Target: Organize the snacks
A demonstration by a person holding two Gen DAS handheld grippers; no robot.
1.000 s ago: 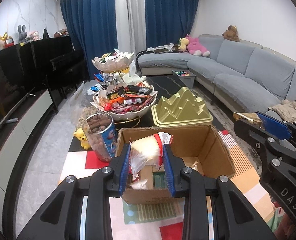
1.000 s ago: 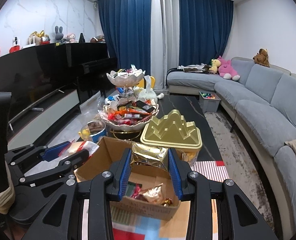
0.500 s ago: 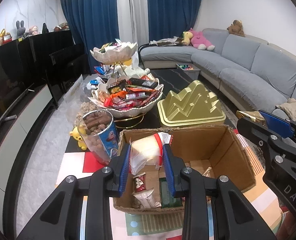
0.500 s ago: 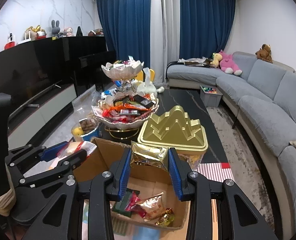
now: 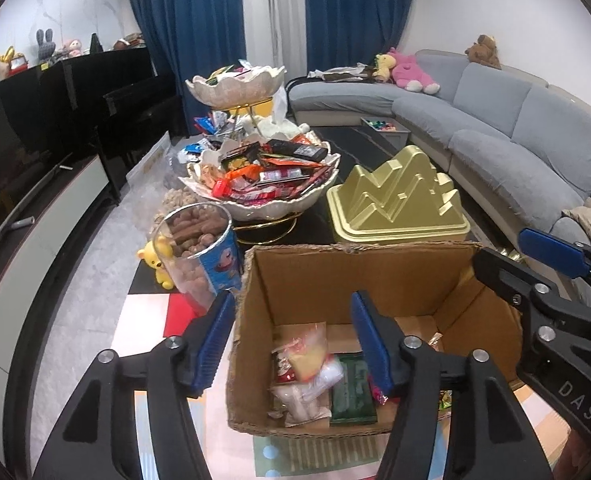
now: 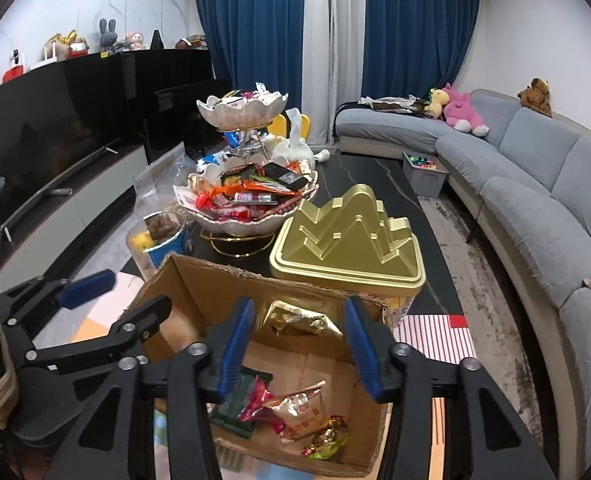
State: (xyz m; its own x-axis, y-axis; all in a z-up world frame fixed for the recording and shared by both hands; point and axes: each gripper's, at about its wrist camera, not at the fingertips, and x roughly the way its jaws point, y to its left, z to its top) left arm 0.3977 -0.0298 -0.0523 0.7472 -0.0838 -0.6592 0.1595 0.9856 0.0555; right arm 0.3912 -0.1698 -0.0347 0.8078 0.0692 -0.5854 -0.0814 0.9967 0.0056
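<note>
While both of my grippers hang over the cardboard box (image 5: 359, 280), the only writing I can read is "DAS" on my right gripper's arm. My left gripper (image 5: 293, 338) has just been opening; its jaws stand well apart and hold nothing, and the white-and-yellow packet (image 5: 309, 360) they pinched a second ago lies in the box. My right gripper (image 6: 297, 342) has likewise just been opening, and the gold packet (image 6: 301, 318) sits loose between its pads against the far wall. Beyond stand a gold tin (image 6: 347, 244), a tiered snack bowl (image 5: 263, 196) and, far left, a snack tub (image 5: 199, 248).
</note>
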